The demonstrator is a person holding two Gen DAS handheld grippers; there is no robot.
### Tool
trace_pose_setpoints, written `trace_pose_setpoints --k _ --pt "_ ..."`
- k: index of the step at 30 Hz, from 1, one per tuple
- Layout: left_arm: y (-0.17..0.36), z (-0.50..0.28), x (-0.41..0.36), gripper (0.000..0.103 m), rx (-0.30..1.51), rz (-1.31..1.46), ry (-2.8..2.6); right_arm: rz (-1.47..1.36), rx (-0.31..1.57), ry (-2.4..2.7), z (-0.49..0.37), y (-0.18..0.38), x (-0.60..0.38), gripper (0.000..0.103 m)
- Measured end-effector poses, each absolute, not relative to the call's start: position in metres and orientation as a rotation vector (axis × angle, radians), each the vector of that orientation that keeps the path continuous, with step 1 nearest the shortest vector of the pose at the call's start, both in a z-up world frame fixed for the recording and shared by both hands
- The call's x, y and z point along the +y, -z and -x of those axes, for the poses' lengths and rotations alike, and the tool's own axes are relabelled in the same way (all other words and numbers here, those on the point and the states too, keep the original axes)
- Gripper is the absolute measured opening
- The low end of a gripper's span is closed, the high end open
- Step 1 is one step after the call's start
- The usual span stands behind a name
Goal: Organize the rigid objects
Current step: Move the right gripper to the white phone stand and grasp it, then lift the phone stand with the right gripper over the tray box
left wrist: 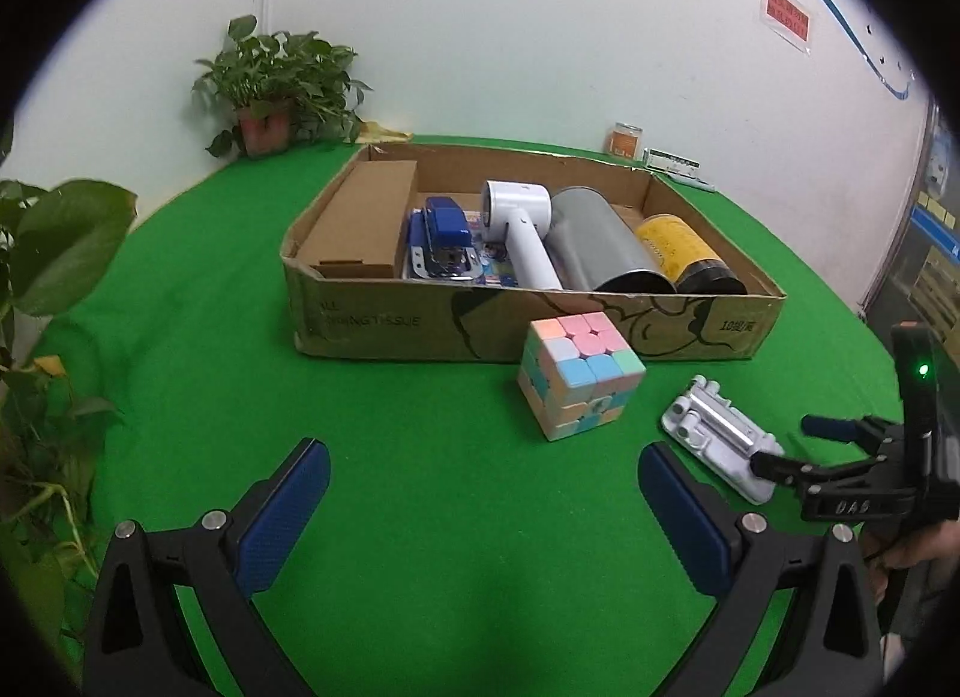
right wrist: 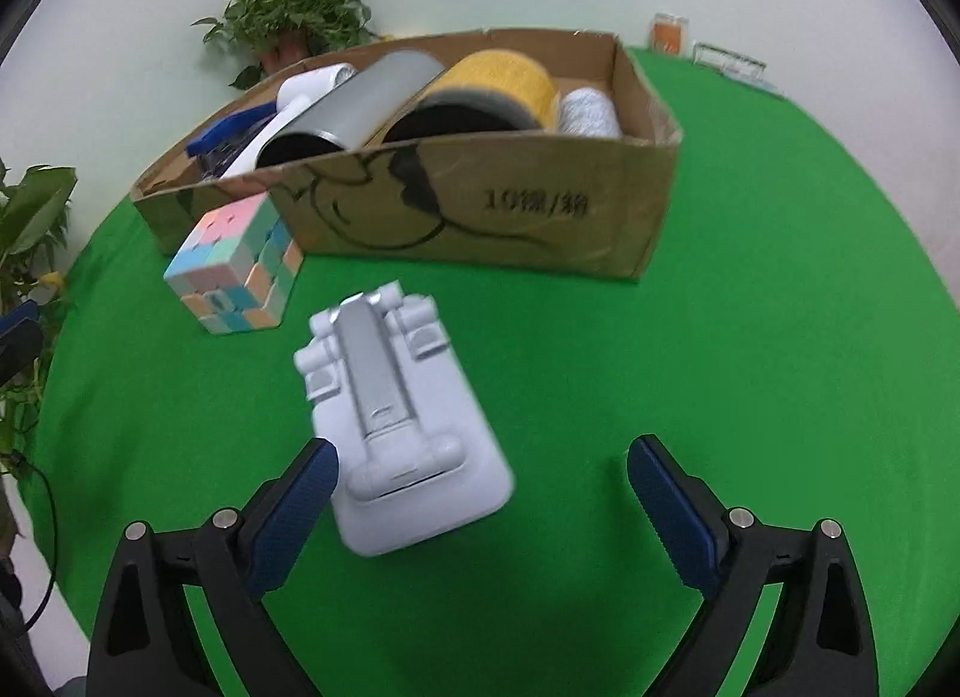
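Nearest the right wrist camera, the right tool [right wrist: 480,478] stands spread wide over the green worktop [right wrist: 750,337], gripping nothing. The near end of a white folding phone stand [right wrist: 414,445] lies flat between its fingers, close against the left pad [right wrist: 300,511] and well clear of the other; whether that pad touches it cannot be told. The left tool [left wrist: 483,493] is likewise released, with only bare felt between its blue pads.

Just beyond the stand, to its left, a pastel puzzle cube [right wrist: 237,268] sits on the worktop, close in front of the cardboard box [right wrist: 480,211]; whether cube and box touch is unclear.

Inside the box, from left to right in the left wrist view, lie a small brown carton [left wrist: 363,220], a blue stapler [left wrist: 444,232], a white handheld appliance [left wrist: 522,223], a grey canister [left wrist: 600,244] and a yellow canister [left wrist: 678,244]. The right wrist view adds a white roll [right wrist: 588,109] at the far right end.

Against the wall behind stand a potted plant [left wrist: 282,85] and an orange jar [left wrist: 624,140].
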State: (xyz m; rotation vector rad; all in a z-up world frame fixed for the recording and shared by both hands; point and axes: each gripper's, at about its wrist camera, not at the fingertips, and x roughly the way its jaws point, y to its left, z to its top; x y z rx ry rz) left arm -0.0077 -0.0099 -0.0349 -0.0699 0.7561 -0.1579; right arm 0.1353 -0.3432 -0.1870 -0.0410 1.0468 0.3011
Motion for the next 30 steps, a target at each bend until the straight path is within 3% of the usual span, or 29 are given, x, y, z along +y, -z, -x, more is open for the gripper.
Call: trace_pose_setpoints --k 5,14,22,28,30 --pt "0.041 0.006 -0.013 0.102 0.811 0.114 0.210 0.209 1.036 -0.338 -0.124 0.204 -0.315 0.070" --pt "0.061 -0.004 -0.023 0.102 0.960 0.242 0.401 0.196 1.077 -0.322 -0.084 0.199 -0.298 0.064" --pt "0.101 -0.012 -0.044 0.101 1.161 0.423 0.616 -0.074 1.149 -0.428 -0.038 0.183 -0.276 0.064" --pt "0.113 -0.011 -0.048 0.083 1.187 0.461 0.644 -0.213 1.202 -0.451 -0.044 0.180 -0.281 0.065" --pt "0.115 -0.012 -0.049 0.066 1.197 0.465 0.652 -0.206 1.202 -0.445 -0.043 0.179 -0.279 0.065"
